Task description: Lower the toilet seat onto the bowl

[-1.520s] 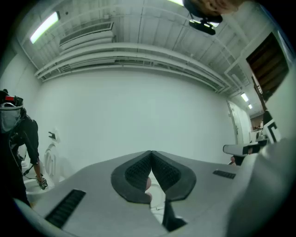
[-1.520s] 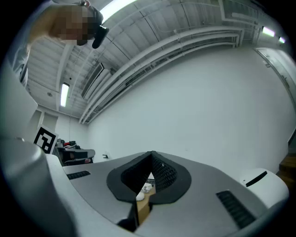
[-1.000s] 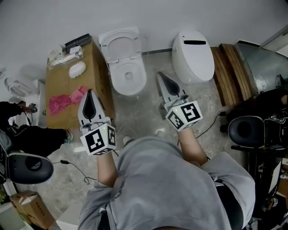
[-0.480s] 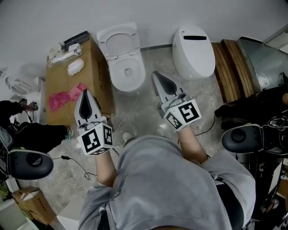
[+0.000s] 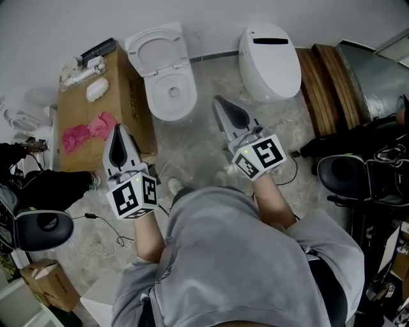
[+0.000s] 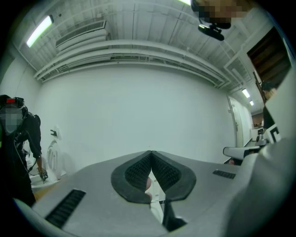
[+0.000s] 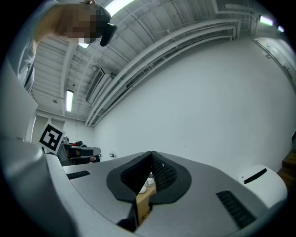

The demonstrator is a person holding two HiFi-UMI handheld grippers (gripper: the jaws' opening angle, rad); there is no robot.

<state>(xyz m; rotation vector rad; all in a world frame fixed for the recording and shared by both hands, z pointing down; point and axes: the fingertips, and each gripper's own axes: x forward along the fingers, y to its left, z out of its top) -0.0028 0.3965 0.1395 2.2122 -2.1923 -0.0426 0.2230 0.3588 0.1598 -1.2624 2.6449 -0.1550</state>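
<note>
Mottled floor meeting white wall; toilet seat standing raised beside cardboard box; left gripper and right gripper hovering, jaws pressed together, empty.

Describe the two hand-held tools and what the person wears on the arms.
The left tool and right tool are both pale grey shells that taper to a point. Inside each are black ribbed pads. Each tool carries a white cube printed with black square markers. The person wears a grey top.
</note>
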